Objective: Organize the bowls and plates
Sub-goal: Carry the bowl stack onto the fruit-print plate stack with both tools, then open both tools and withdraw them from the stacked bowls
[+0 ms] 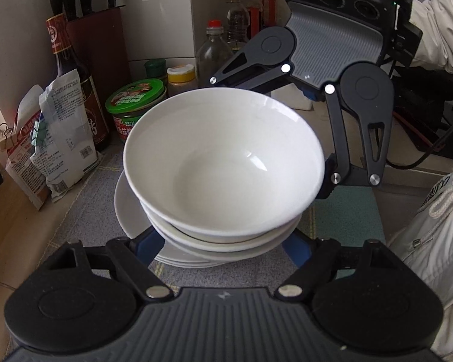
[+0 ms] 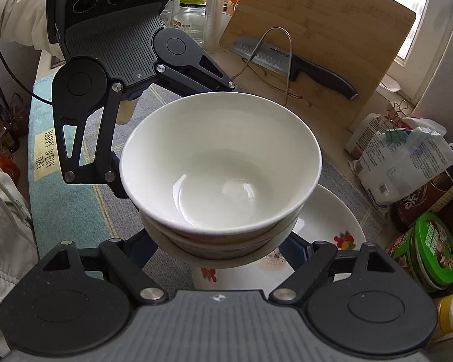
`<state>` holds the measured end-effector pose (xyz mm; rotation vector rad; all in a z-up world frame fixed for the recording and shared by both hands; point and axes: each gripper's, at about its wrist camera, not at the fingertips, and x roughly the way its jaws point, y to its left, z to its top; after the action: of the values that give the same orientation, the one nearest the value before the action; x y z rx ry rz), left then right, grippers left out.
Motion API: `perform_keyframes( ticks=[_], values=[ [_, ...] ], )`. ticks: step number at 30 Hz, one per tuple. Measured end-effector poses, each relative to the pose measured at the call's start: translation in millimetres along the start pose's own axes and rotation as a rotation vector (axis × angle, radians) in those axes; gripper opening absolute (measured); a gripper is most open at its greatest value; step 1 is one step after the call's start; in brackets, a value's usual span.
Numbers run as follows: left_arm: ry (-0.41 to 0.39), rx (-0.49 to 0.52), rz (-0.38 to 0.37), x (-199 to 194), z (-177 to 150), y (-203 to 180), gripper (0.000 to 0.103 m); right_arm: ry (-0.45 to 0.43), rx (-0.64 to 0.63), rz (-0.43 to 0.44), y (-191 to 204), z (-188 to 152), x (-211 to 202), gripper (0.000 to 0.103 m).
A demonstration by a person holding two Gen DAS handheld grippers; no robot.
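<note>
A stack of bowls (image 1: 223, 163) stands nested, three or so deep, glossy white and empty, the top one deep with a thin rim and window glare in its bottom. In the right wrist view the same stack (image 2: 220, 163) sits above a pile of white plates (image 2: 332, 220), the top plate printed with small red flowers near its edge. The plates (image 1: 126, 208) lie on a grey checked cloth (image 1: 84, 211). The left gripper (image 1: 223, 241) is spread wide, its blue fingers on either side of the lower bowls; whether the pads touch cannot be told. The right gripper (image 2: 220, 250) is likewise wide around the stack from the opposite side. A green-lidded jar (image 1: 137, 96) stands far left of the stack.
</note>
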<state>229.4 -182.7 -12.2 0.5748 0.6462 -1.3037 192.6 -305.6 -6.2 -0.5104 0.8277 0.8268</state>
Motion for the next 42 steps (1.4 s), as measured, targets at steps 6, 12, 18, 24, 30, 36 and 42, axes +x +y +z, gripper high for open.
perform_keyframes(
  ticks=[6,12,18,24,30,36,42],
  values=[
    [0.009,0.009,0.001,28.1,11.4,9.2,0.084,0.010,0.021,-0.024,-23.2,-16.2,-1.1,0.089],
    [0.016,0.003,-0.005,43.6,15.5,16.8,0.084,0.020,0.049,-0.025,-40.0,-30.9,3.3,0.089],
    [0.023,-0.003,-0.002,49.1,15.4,22.3,0.084,0.023,0.060,-0.019,-46.0,-35.5,4.6,0.089],
    [0.022,-0.010,-0.005,50.9,14.1,25.7,0.084,0.027,0.061,-0.011,-47.2,-36.4,5.8,0.089],
    [0.017,-0.016,-0.004,51.2,13.4,27.7,0.084,0.026,0.074,-0.005,-51.5,-35.7,7.1,0.089],
    [-0.002,0.000,0.032,46.8,14.3,22.8,0.088,0.024,0.077,-0.014,-50.8,-35.8,8.4,0.091],
    [-0.018,-0.031,0.107,37.8,8.8,16.0,0.099,-0.004,0.096,-0.015,-48.1,-35.3,4.9,0.103]
  ],
)
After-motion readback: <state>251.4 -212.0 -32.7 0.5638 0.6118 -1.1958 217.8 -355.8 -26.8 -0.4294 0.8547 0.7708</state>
